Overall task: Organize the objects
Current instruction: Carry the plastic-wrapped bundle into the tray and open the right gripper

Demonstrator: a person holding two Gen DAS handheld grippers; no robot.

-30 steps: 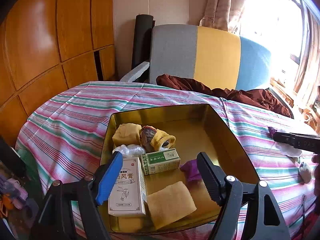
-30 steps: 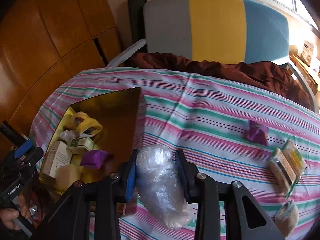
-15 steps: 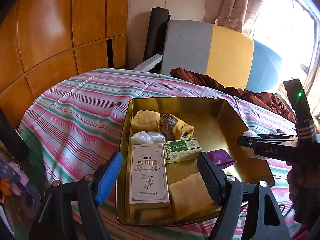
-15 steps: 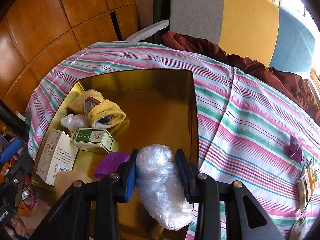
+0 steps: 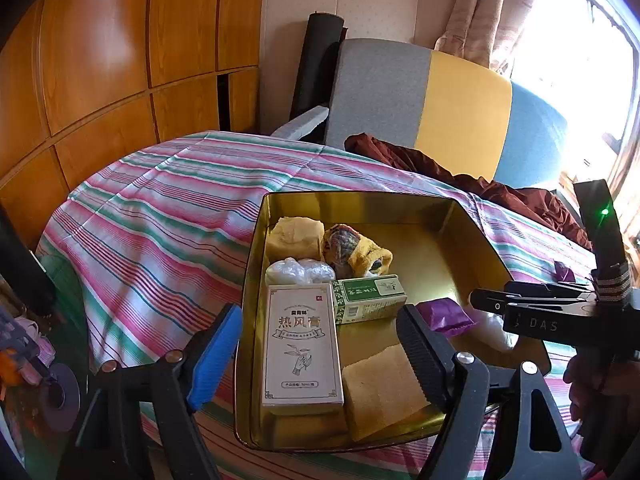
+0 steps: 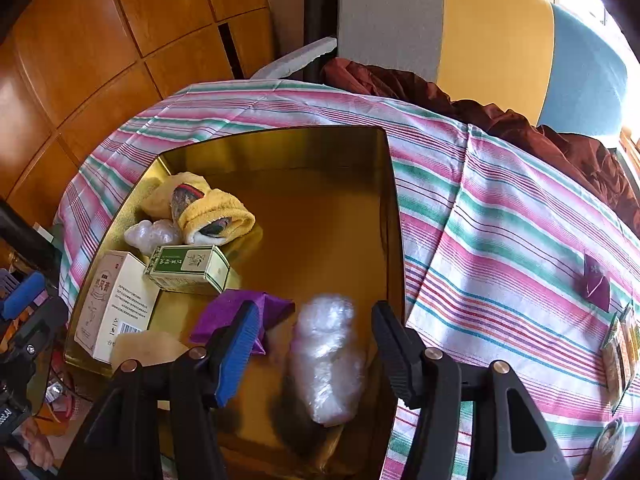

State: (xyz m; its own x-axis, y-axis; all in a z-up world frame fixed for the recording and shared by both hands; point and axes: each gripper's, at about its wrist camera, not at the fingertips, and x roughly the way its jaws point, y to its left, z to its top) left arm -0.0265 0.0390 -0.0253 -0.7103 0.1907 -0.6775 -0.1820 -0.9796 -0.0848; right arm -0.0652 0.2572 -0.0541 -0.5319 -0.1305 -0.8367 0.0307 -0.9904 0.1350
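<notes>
Each tool is black plastic with two angular arms ending in finger pads. On the left tool [image 5: 318,354] one pad is bright blue [image 5: 216,356] and the other black and ribbed [image 5: 416,356]; silver screws sit on the arms behind them. The right tool [image 6: 312,354] has the same blue and black pair. Beside the gold tin [image 5: 472,240], its black side bears "DAS" in pale letters, a green light and a banded grip, with bare skin [image 5: 578,380] below.
</notes>
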